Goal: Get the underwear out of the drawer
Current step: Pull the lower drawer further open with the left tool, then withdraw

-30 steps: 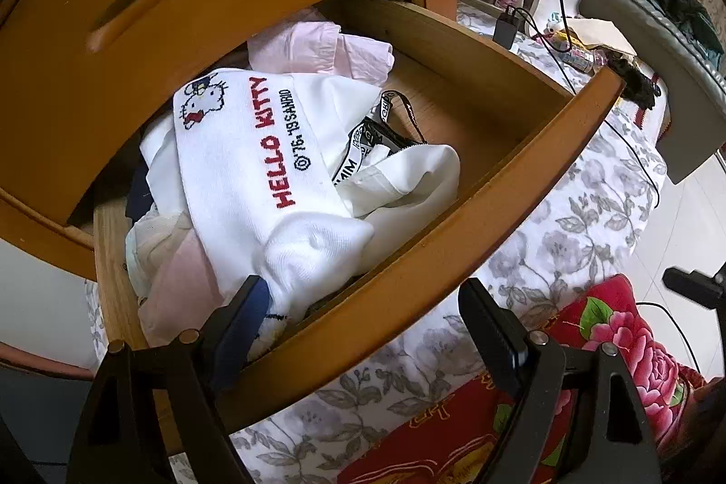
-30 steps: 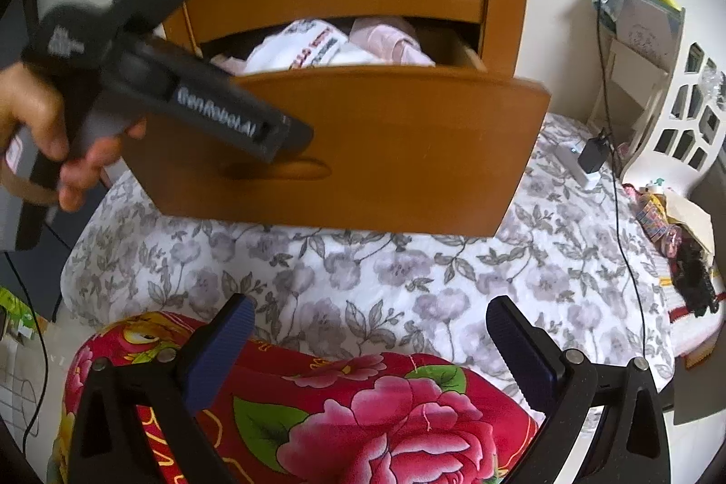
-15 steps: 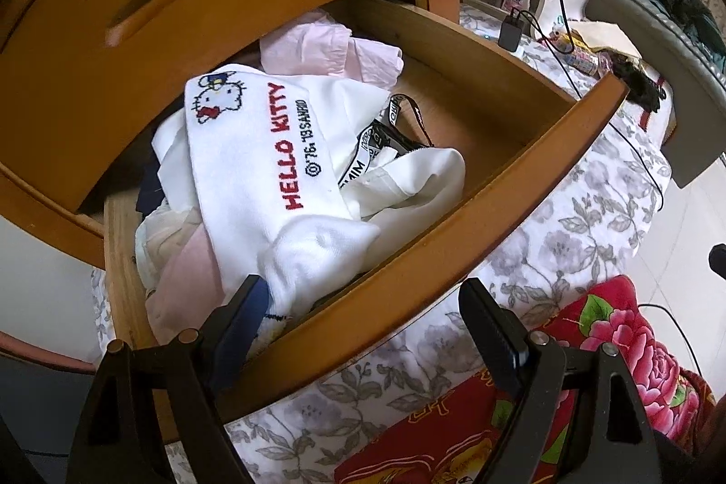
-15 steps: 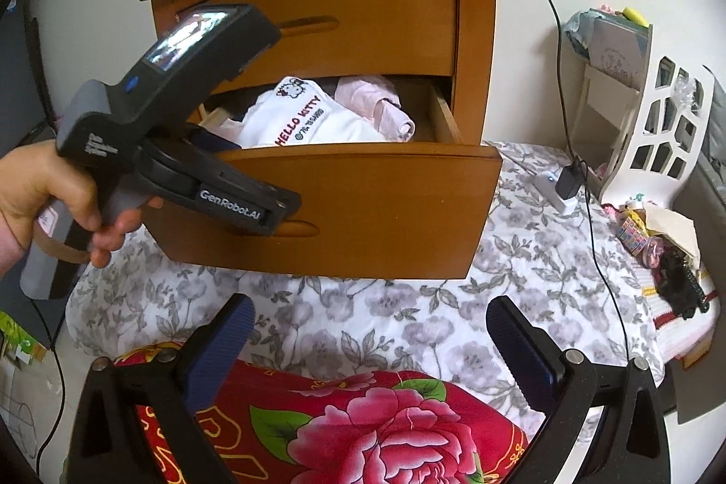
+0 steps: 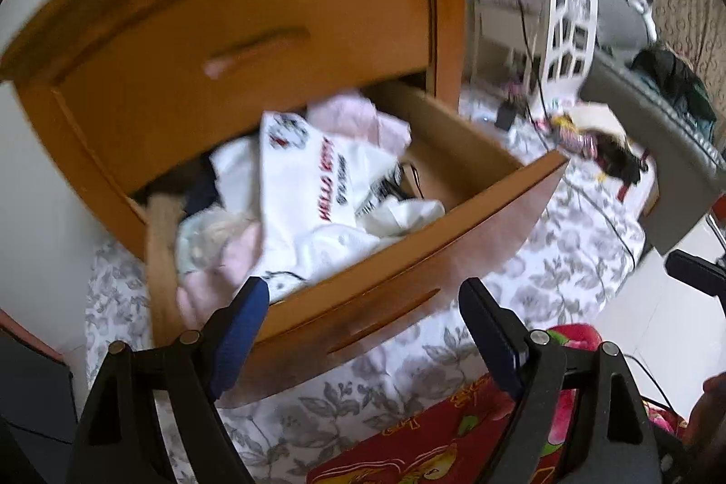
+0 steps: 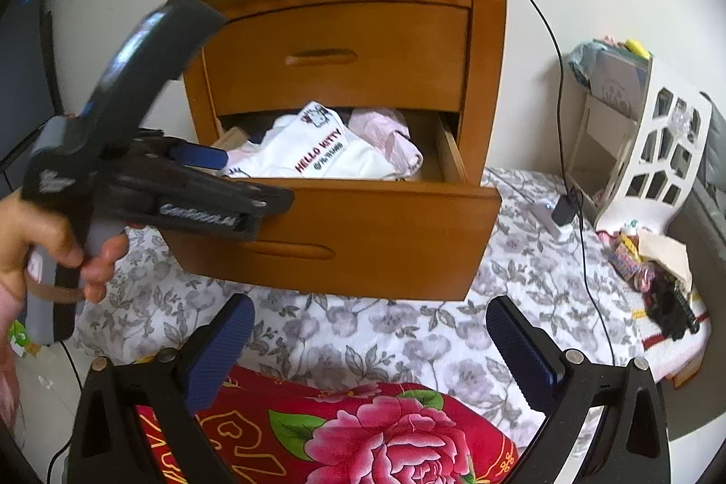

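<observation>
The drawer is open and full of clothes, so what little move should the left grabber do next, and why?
Probably lower the left gripper into the open wooden drawer toward the white Hello Kitty garment lying on top. Its jaws stand wide open with nothing between them, and it hangs over the drawer's front edge, not touching any cloth yet.

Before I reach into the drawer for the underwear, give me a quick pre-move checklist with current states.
1. Lower drawer pulled open: ok.
2. Left hand-held gripper open and empty: ok.
3. Right hand-held gripper open and empty: ok.
4. Hello Kitty garment lying on top of the pile, reachable: ok.
5. Which piece is the underwear: cannot tell.
6. Left view sharp enough to aim: not ok, blurred.
</observation>
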Demonstrator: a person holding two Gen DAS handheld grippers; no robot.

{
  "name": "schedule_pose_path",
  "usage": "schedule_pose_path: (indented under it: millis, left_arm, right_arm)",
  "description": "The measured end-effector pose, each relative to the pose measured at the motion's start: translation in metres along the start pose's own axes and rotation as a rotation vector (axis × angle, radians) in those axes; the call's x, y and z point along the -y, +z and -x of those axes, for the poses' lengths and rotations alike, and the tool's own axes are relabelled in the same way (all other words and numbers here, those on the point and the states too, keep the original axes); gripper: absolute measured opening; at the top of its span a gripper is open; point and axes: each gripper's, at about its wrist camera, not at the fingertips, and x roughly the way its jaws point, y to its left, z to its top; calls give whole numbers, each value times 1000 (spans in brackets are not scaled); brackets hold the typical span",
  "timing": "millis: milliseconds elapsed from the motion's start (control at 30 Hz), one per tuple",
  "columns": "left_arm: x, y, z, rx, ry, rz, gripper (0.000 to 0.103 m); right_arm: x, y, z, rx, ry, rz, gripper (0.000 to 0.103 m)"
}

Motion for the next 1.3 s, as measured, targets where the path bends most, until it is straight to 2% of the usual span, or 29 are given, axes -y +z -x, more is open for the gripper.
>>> schedule_pose_path:
  millis: [67,200,367,533,700,800,867,967,1100,1200,1300]
  left_arm:
    - [0,-6,17,48,35,18,87]
    - [-7,-13,38,91,93,67,87]
    - [-20,-19,57,139,104,134,87]
    - [-39,-25,63,155,137,216,87]
    - [-63,-31,64,163,151,338,89]
    - [-75,-30,58,153,179,391,96]
    - [-83,-31,58,167,191,438,97]
    - [-95,-35,58,205,176,533,103]
    - [-104,-42,61,256,205,628,103]
    - [-103,-50,61,289,203,653,103]
    - [-96,-58,60,297,200,635,103]
  right_arm:
    - [-3,4,3,7,3,8,103]
    - [-9,16,11,29,12,25,103]
    - [-14,39,18,62,27,44,103]
    - [-19,74,24,120,37,60,103]
    - [-18,96,15,131,33,20,103]
    - [-18,95,5,111,49,5,103]
    - [-20,92,-1,98,57,9,103]
    - [-24,88,-14,68,75,13,103]
    - [-26,84,-26,41,74,18,103]
    - [-25,83,-33,27,62,20,103]
    - [-24,83,-39,13,43,29,103]
